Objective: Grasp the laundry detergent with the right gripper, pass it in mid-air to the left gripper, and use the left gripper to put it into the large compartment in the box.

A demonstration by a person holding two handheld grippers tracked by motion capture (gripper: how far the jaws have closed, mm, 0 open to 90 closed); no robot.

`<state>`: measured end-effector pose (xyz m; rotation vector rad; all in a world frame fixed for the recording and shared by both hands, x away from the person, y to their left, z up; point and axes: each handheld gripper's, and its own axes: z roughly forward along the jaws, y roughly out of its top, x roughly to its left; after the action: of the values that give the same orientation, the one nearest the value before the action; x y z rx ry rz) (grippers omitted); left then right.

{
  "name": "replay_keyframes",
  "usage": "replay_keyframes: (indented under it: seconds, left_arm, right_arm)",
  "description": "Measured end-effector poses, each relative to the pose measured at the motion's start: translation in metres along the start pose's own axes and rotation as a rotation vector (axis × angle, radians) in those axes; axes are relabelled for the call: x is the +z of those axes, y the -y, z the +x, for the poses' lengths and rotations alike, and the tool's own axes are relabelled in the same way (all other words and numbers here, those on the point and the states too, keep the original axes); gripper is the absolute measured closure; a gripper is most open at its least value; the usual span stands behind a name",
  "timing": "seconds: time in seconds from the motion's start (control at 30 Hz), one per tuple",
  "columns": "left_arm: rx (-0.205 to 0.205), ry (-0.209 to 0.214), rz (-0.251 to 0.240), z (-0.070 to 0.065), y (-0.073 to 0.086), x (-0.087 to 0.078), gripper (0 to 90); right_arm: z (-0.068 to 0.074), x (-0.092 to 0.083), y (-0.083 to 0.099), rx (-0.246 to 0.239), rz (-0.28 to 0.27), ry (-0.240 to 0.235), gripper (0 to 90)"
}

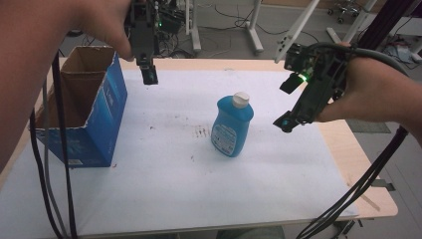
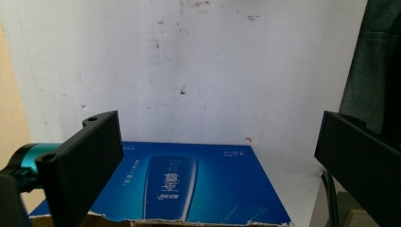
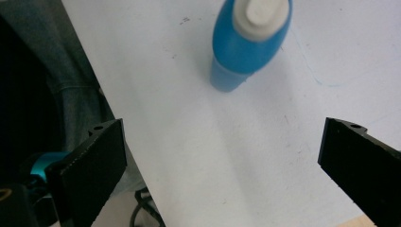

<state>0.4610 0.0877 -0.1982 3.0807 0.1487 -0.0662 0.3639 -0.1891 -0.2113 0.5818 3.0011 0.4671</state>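
A blue bottle [image 1: 232, 127] with a white cap stands upright near the middle of the white-covered table [image 1: 164, 194]. An open blue cardboard box [image 1: 82, 107] stands at the table's left. My left gripper [image 1: 149, 73] hangs above the table just right of the box's far corner. In the left gripper view that gripper [image 2: 217, 161] is open, with the box's printed blue side [image 2: 189, 182] below it. My right gripper [image 1: 287, 102] is held right of the bottle, apart from it. It [image 3: 222, 165] stands open, looking down on the bottle [image 3: 250, 38] ahead.
Black cables [image 1: 50, 174] trail down past the box's front on the left, and more cables [image 1: 358, 189] cross the table's right front corner. Bare wood [image 1: 348, 149] borders the white cover on the right. Frame legs and wires [image 1: 251, 30] stand on the floor beyond the far edge.
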Motion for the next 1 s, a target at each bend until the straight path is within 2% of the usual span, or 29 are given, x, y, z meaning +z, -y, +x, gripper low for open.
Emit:
replay_keyframes:
  seconds: [0.3, 0.63, 0.8, 0.87, 0.9, 1.0]
  left_arm:
    - [0.004, -0.004, 0.008, -0.001, 0.0, -0.001, 1.7]
    - [0.02, -0.007, 0.0, -0.004, -0.003, -0.003, 1.7]
    - [0.026, -0.009, -0.004, -0.006, -0.003, -0.004, 1.7]
    - [0.028, -0.011, -0.007, -0.006, -0.002, -0.004, 1.7]
    - [0.026, -0.011, -0.007, -0.007, -0.001, -0.004, 1.7]
    - [0.024, -0.012, -0.007, -0.008, 0.0, -0.005, 1.7]
  right_arm:
    - [0.0, -0.002, 0.042, 0.103, -0.078, 0.035, 1.3]
    - [0.011, 0.011, 0.081, 0.203, -0.233, 0.078, 1.3]
    - [0.02, 0.026, 0.089, 0.229, -0.293, 0.085, 1.3]
    - [0.022, 0.03, 0.089, 0.229, -0.302, 0.085, 1.3]
    - [0.024, 0.038, 0.089, 0.237, -0.326, 0.084, 1.3]
    - [0.026, 0.046, 0.086, 0.252, -0.362, 0.084, 1.3]
